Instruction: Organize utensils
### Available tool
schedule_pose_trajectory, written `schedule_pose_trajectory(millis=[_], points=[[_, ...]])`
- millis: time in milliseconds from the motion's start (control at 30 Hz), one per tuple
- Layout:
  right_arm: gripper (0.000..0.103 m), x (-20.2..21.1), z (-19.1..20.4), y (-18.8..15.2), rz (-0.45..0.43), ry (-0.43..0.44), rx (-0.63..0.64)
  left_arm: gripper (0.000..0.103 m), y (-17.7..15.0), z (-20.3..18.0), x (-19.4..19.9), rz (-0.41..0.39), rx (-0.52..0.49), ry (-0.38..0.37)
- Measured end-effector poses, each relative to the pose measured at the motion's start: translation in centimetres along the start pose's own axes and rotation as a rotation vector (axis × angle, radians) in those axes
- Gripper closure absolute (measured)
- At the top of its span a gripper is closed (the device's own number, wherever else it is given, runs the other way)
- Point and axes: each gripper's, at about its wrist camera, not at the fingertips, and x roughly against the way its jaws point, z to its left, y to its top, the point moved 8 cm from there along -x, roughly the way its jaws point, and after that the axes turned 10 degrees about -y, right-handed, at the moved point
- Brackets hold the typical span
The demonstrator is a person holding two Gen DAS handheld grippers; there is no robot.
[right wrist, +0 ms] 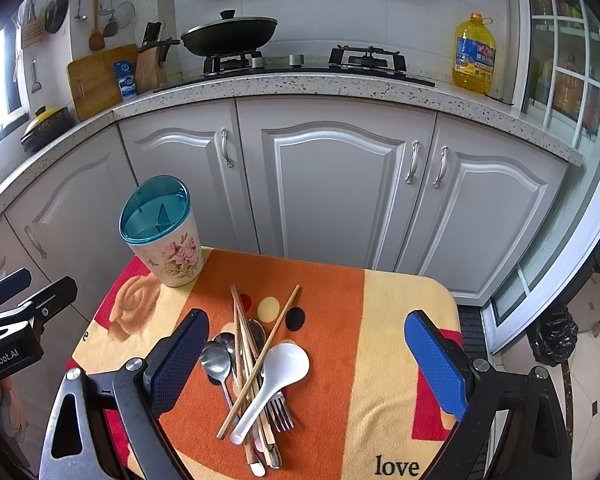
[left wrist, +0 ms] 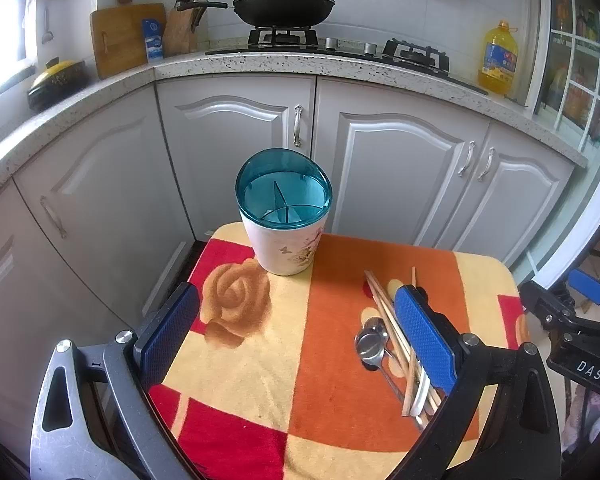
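Jaws on the right gripper (right wrist: 306, 364) are being held wide open, nothing gripped, with the utensil pile (right wrist: 252, 376) lying on the cloth between the fingers. The left gripper (left wrist: 296, 336) is likewise being held fully open and empty, facing the divided holder (left wrist: 284, 212), which is standing upright at the far left of the patterned cloth (right wrist: 380, 320). Chopsticks (right wrist: 260, 364), steel spoons (right wrist: 216, 360), a white ladle-spoon (right wrist: 280, 372) and a fork (right wrist: 282, 416) are lying crossed and overlapping, well apart from the holder. Likely step: first pick. Best done by taking the topmost item only, probably the white spoon, gripped across the handle, since anything underneath is being pinned and would drag the rest.
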Motion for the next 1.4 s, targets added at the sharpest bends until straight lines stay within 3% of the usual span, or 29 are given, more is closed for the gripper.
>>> schedule_pose_trajectory(millis=[867,1200,1300,1367,1400], points=[[0.005,-0.8,-0.2,-0.7,0.027,0.006,0.004,0.004,-0.7,-0.5,-0.9,0.034,0.001,-0.025],[0.005,-4.5,-0.5,-3.7,0.124,0.065,-0.006,0.004,-2.9,0.2,-4.0,0.133,0.050,-0.125],[0.016,-6.2,-0.3,-5.1,0.169,0.093,-0.005,0.005,-4.1,0.0,-5.5,0.156,0.028,-0.156],[0.022,-7.3,0.1,-6.1,0.205,0.132,-0.008,0.012,-5.1,-0.3,-6.7,0.188,0.011,-0.180],[0.025,-7.8,0.2,-6.5,0.218,0.147,-0.008,0.023,-5.5,-0.5,-7.3,0.207,0.003,-0.201]])
